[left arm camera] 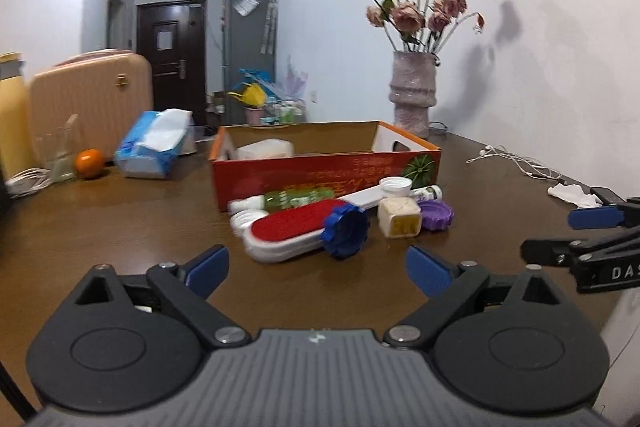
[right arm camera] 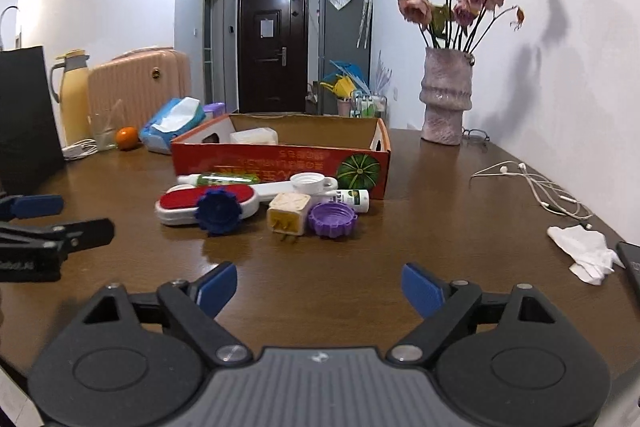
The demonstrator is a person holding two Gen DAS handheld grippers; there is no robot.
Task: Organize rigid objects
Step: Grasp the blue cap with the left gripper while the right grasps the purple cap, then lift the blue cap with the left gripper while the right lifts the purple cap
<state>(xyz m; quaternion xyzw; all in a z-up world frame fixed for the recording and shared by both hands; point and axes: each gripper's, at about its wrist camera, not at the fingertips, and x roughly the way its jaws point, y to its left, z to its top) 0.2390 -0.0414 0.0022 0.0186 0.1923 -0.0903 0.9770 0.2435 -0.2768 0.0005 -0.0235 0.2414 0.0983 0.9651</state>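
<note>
Both grippers, left [left arm camera: 318,267] and right [right arm camera: 319,287], hang spread wide with nothing in them over bare desk [right arm camera: 440,195]. Clutter like the brush [left arm camera: 292,231] sits bunched against the box [left arm camera: 320,171], well clear of edges.

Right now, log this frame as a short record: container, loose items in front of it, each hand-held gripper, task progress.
container: open orange cardboard box, a white item already inside
loose items: red-padded brush, blue cap, purple cap, plug adapter, green bottle, small white tube
left hand-held gripper: open, empty
right hand-held gripper: open, empty
progress: the loose items still on the table
</note>
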